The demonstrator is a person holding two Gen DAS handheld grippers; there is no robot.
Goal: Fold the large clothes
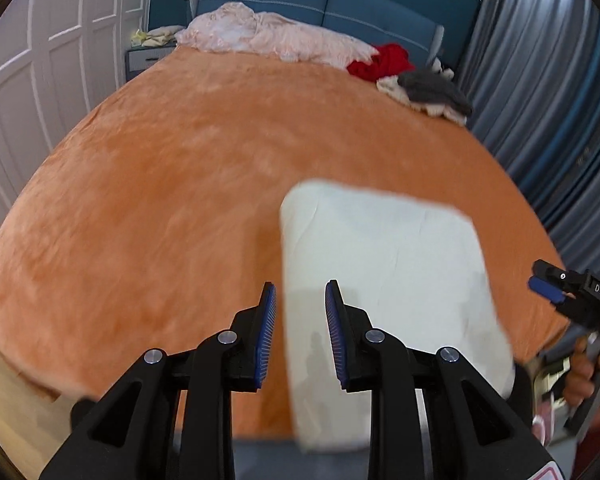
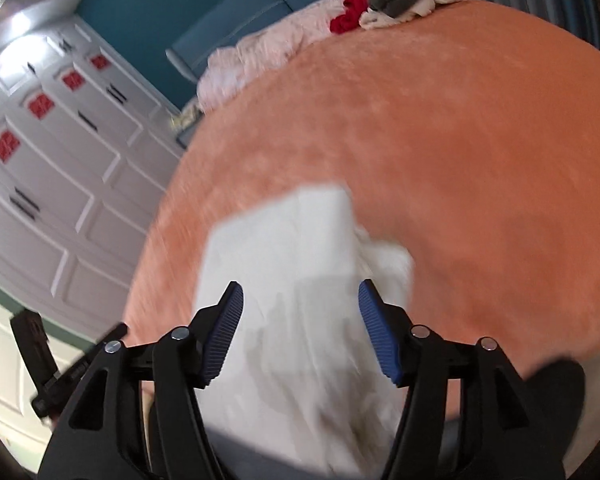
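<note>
Folded white garment (image 1: 384,276) at bed (image 1: 180,184) near edge, left gripper (image 1: 301,300) spread, right gripper (image 2: 300,300) spread, neither pinching cloth

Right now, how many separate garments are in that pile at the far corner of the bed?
3 visible: a red one nearest the headboard, a grey one on top, a cream one beneath it. More may be hidden underneath.
</note>
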